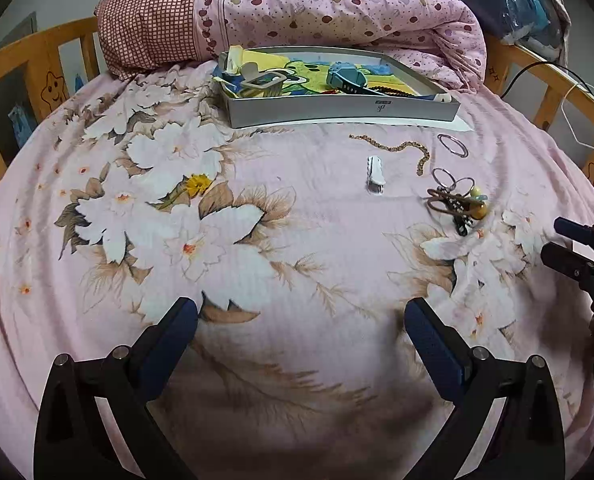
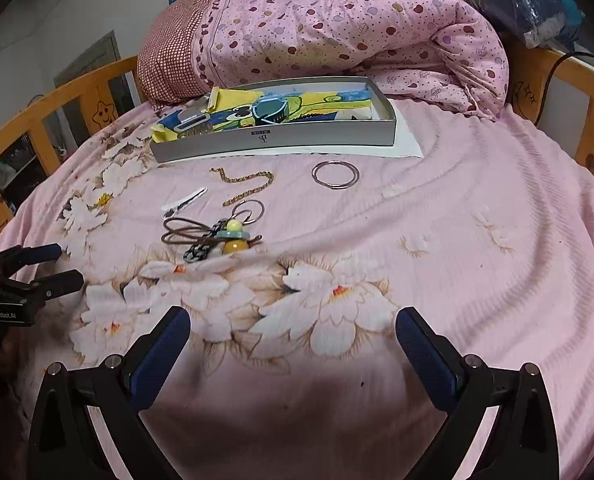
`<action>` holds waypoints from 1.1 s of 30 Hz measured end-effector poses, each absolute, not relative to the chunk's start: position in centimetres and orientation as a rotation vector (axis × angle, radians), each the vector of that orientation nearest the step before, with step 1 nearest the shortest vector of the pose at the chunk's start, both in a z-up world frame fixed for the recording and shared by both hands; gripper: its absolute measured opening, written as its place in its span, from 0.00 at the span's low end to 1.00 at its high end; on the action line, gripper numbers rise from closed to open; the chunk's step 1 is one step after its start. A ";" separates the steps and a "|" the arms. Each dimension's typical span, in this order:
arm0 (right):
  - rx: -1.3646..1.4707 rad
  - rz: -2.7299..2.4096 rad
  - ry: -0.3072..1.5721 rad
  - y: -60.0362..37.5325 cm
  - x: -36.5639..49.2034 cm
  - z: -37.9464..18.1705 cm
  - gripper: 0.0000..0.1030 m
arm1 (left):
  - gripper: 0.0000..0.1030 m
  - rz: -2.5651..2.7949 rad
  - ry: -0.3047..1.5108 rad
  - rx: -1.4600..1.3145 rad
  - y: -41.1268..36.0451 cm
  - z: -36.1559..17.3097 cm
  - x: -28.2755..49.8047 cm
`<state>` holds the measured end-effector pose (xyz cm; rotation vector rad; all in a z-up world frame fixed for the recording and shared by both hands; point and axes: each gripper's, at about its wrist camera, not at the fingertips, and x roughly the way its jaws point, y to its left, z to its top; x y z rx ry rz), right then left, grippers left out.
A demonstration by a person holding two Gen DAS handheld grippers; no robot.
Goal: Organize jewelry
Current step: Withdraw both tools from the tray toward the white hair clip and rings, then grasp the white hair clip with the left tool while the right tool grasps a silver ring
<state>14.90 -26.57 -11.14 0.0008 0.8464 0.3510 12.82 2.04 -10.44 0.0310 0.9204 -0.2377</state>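
Note:
A shallow grey box sits far up the pink floral bed; inside lie a blue watch and other pieces. Loose on the sheet: a gold chain, a white hair clip, thin bangles, and a tangle of key rings, brown cord and beads. My left gripper is open and empty, low over the sheet. My right gripper is open and empty, near the tangle; it also shows in the left wrist view.
A folded pink quilt and a checked pillow lie behind the box. Wooden bed rails run along both sides. A plastic-wrapped blue bundle rests at the far right. A cable hangs over the right rail.

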 end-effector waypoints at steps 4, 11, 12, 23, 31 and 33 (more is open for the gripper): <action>0.035 0.369 0.849 -26.9 15.9 -10.9 1.00 | 0.98 -0.275 0.905 0.031 1.8 -10.1 13.6; 0.084 0.438 0.828 -27.0 18.0 -10.2 1.00 | 0.98 -0.364 0.872 0.065 0.5 -9.6 16.1; 0.097 0.447 0.827 -27.1 18.4 -10.2 1.00 | 0.98 -0.372 0.861 0.076 0.3 -9.4 16.5; 0.173 0.499 0.838 -27.2 22.5 -10.4 0.86 | 0.89 -0.405 0.836 0.116 -1.5 -9.8 19.9; 0.149 0.552 0.868 -25.6 26.0 -11.2 0.56 | 0.58 -0.453 0.841 0.127 -3.1 -10.4 21.8; 0.143 0.569 0.881 -25.3 26.4 -11.6 0.50 | 0.48 -0.466 0.853 0.130 -3.4 -10.7 22.3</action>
